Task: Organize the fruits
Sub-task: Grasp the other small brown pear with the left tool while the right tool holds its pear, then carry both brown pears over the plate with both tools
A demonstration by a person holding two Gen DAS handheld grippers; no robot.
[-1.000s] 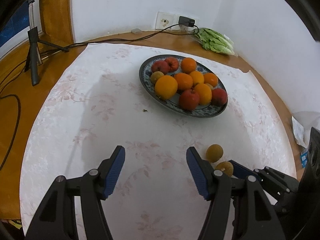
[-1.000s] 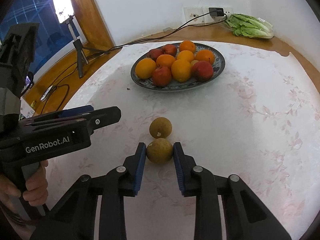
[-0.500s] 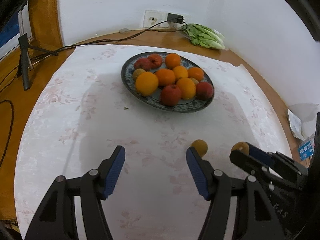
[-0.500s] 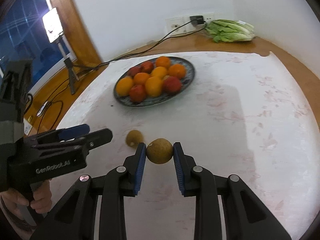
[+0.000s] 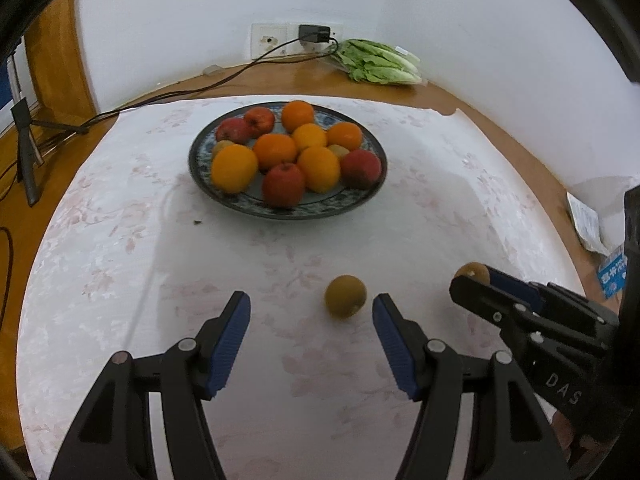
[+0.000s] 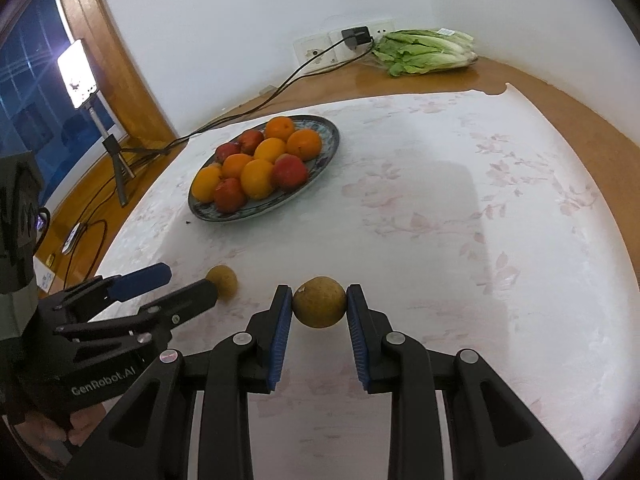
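Note:
My right gripper is shut on a brown round fruit and holds it above the cloth; that fruit also shows in the left wrist view. A second brown fruit lies on the cloth just ahead of my open left gripper, nearer its right finger; it also shows in the right wrist view. A patterned plate further back holds several oranges and red apples; it also shows in the right wrist view.
A pale flowered cloth covers the round wooden table. A lettuce lies by the wall sockets at the back. A cable runs across the table's back. A tripod stands left. Paper packets lie at the right edge.
My right gripper has lifted its brown fruit off the cloth and carried it right. My left gripper has swung toward the second brown fruit, which now lies between its fingertips' lines.

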